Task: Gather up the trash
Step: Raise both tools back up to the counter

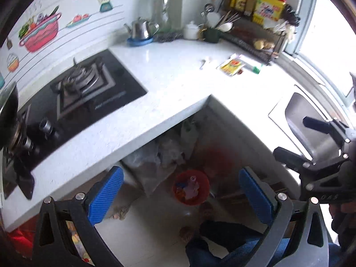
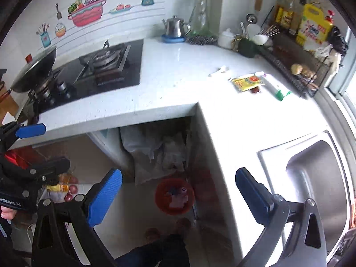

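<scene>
In the left wrist view the left gripper (image 1: 180, 192) hangs with its blue fingers wide apart above the red bin (image 1: 191, 187) on the floor, while the yellow wrapper (image 1: 231, 66) lies well ahead on the white worktop (image 1: 173, 82). In the right wrist view the right gripper (image 2: 178, 195), also spread and empty, frames the same bin, the wrapper far ahead near the rack; wall lettering begins "My K".

A white L-shaped tabletop (image 2: 178, 66) fills the frame's middle, carrying a yellow sachet (image 2: 247, 81), a green-ended white wrapper (image 2: 276, 89) and a small white scrap (image 2: 219, 70) right of centre, a kettle (image 2: 175, 27) at top, while the floor (image 2: 133, 211) below holds a red bin (image 2: 174, 195).
</scene>
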Tool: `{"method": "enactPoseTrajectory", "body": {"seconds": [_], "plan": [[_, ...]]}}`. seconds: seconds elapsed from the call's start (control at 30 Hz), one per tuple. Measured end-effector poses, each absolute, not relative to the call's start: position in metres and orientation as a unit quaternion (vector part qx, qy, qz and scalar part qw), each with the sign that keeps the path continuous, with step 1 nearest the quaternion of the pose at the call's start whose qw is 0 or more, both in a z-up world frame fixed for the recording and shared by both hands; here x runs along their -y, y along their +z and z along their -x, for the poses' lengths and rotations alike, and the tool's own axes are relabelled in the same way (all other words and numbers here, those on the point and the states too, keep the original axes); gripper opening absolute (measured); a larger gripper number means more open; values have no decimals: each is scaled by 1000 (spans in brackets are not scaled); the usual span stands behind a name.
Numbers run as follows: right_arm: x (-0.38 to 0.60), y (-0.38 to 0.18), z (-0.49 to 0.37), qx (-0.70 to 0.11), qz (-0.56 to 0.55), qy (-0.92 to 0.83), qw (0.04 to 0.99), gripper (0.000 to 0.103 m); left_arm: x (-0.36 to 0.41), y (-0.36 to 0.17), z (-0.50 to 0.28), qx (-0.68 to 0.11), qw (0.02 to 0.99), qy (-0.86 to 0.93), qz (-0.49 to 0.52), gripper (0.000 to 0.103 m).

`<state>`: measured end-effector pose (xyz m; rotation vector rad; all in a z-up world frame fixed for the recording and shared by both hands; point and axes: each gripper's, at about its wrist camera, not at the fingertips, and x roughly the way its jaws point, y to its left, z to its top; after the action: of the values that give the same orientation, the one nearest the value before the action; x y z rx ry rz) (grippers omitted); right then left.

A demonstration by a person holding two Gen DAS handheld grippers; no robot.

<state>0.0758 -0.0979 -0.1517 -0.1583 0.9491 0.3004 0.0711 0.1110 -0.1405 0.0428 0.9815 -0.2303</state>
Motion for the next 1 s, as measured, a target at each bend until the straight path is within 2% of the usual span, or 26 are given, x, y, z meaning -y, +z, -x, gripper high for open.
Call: {"method": "enactPoseTrajectory", "body": {"seconds": [0.17, 0.47, 1.0], "plan": [[116, -128, -74, -442, 72, 123, 886, 102, -87, -113, -85, -456, 881, -124, -34, 103], [147, -97, -97, -417, 58, 97, 902, 102, -48, -95, -124, -456, 873, -170, -40, 103], [197, -86, -213, -423, 37, 99, 900, 102, 30, -72, -260, -433, 870, -205, -116, 103]]}}
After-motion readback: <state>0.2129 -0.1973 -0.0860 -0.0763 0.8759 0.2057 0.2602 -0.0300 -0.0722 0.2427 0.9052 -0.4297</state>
